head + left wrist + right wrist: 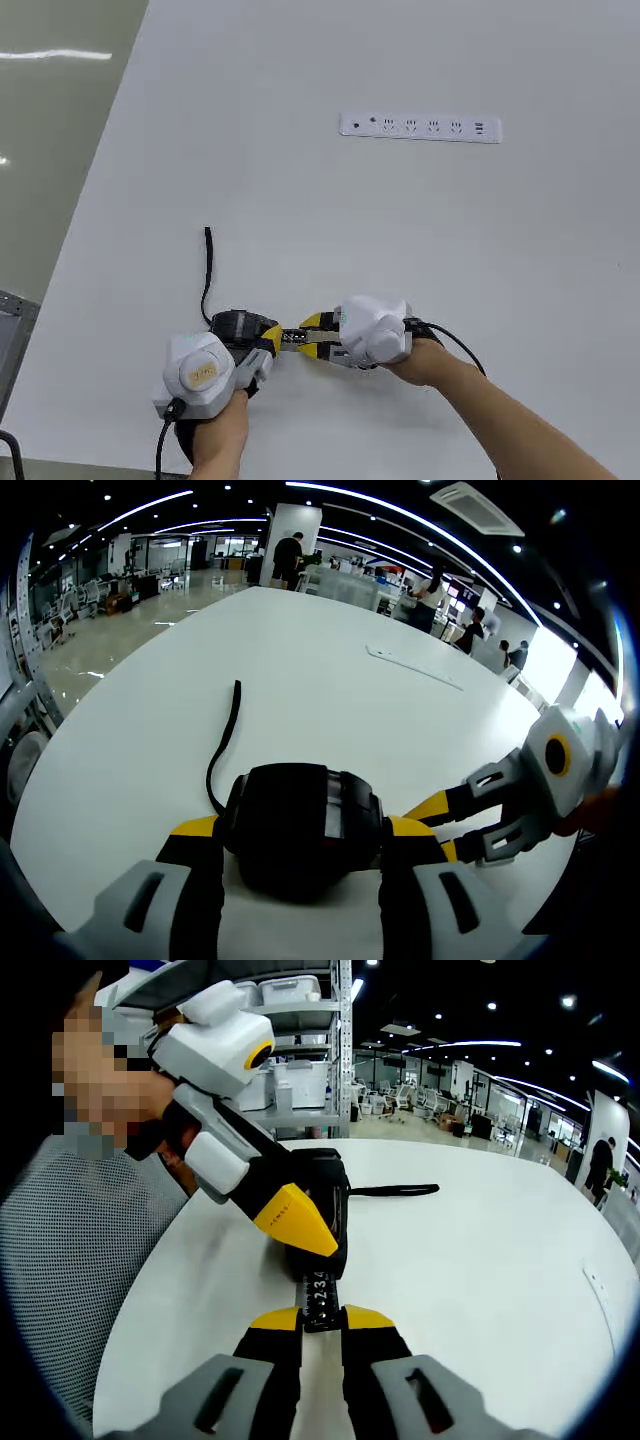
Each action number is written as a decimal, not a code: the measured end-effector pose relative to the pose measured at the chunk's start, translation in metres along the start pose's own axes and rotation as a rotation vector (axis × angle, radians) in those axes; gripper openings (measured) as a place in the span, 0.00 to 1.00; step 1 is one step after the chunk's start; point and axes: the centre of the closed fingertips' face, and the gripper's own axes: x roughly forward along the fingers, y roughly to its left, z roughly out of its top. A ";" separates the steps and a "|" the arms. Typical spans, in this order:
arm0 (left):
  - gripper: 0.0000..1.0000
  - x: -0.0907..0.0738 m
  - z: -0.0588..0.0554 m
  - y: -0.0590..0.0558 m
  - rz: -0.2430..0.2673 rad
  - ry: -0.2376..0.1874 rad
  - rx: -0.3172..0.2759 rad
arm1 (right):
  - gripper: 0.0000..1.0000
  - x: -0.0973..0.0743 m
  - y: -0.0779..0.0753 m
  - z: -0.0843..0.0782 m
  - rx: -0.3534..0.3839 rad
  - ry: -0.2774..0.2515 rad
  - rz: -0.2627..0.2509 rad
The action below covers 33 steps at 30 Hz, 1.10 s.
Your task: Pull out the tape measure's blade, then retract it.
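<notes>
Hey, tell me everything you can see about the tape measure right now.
The tape measure is a black, plastic-looking case on the white table, clamped from both sides by the left claw. A short stretch of blade, numerals 2, 3, 4 showing, is out, its end pinched by the right claw. A black strap trails from the case across the table.

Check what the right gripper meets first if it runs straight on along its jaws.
The tape measure, just ahead along the blade that the right gripper is clamped on. The gap looks small, though fisheye depth is unsure.
</notes>
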 end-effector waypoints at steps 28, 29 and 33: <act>0.60 0.000 -0.001 -0.001 -0.004 0.004 -0.004 | 0.13 0.027 0.002 0.006 0.008 -0.021 0.010; 0.60 0.001 -0.001 -0.001 -0.004 0.005 0.000 | 0.13 0.027 0.002 0.006 0.011 -0.021 0.009; 0.61 0.000 -0.002 -0.002 -0.006 0.006 0.012 | 0.13 0.028 0.003 0.003 0.024 -0.027 0.001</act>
